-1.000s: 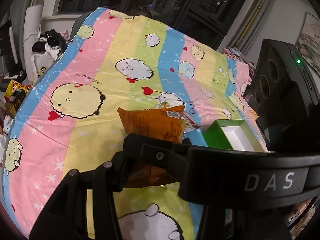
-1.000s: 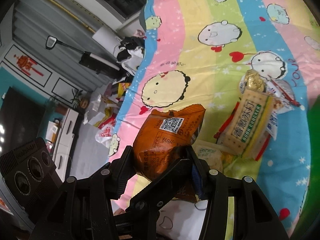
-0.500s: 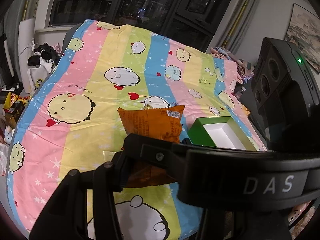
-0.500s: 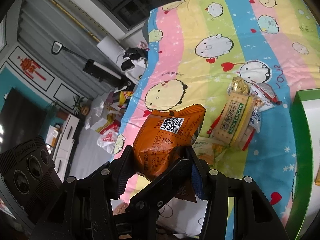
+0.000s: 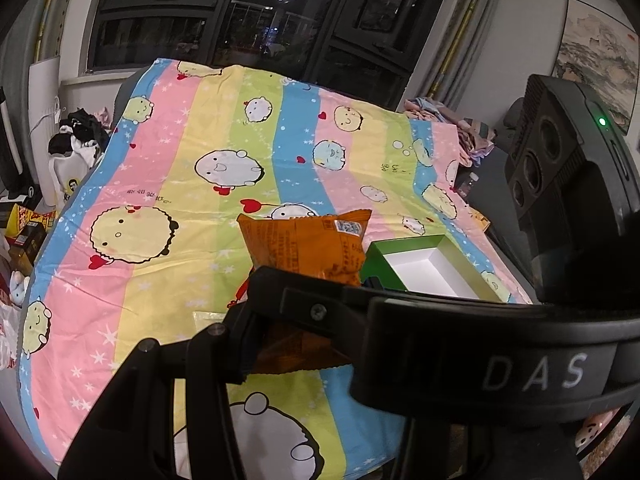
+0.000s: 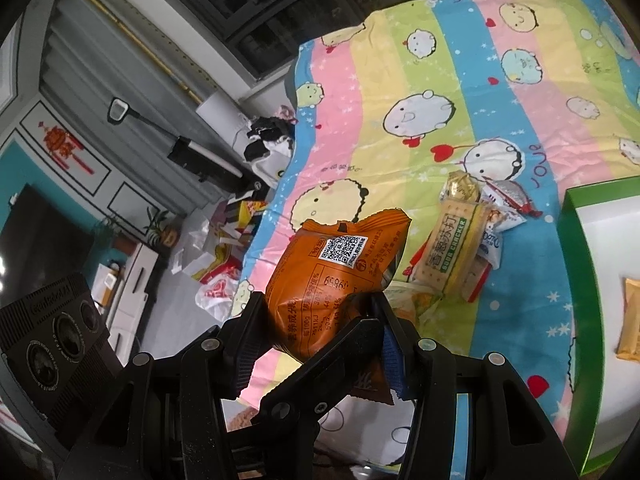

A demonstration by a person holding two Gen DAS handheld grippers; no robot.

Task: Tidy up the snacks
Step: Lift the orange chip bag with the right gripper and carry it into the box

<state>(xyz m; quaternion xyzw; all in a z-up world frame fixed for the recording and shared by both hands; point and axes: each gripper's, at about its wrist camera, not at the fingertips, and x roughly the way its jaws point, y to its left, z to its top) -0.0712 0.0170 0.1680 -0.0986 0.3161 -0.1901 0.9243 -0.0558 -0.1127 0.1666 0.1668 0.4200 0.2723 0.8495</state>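
Holding: the right gripper [image 6: 320, 320] pinches an orange packet [image 6: 336, 276] between its two fingers, lifted above the striped cloth [image 6: 460, 80].
Left gripper: its black frame [image 5: 440, 328] fills the lower part of the left wrist view – only one finger [image 5: 168, 392] shows clearly at lower left, so whether its jaws are spread or pressed together cannot be told.
Orange packet: the left wrist view shows the packet [image 5: 308, 248] upright in front of that frame, QR code at its top right corner; the right wrist view shows the printed back, its lower part squeezed between the fingers.
Cloth: a cartoon-print sheet [image 5: 192, 184] in pink, yellow, green and blue stripes, covering the whole work surface.
Snack pile: just right of the packet in the right wrist view lies a cracker pack [image 6: 452, 252], with a gold wrapper [image 6: 460, 188] and a white-and-red wrapper [image 6: 508, 204] touching its far end, plus a yellow-green packet [image 6: 416, 300] partly hidden beneath.
Box: a green box [image 6: 568, 240] with a white inside sits at the right edge of the cloth – an orange-yellow pack [image 6: 630, 320] already lies in it; the left wrist view shows the box [image 5: 460, 252] just right of the held packet.
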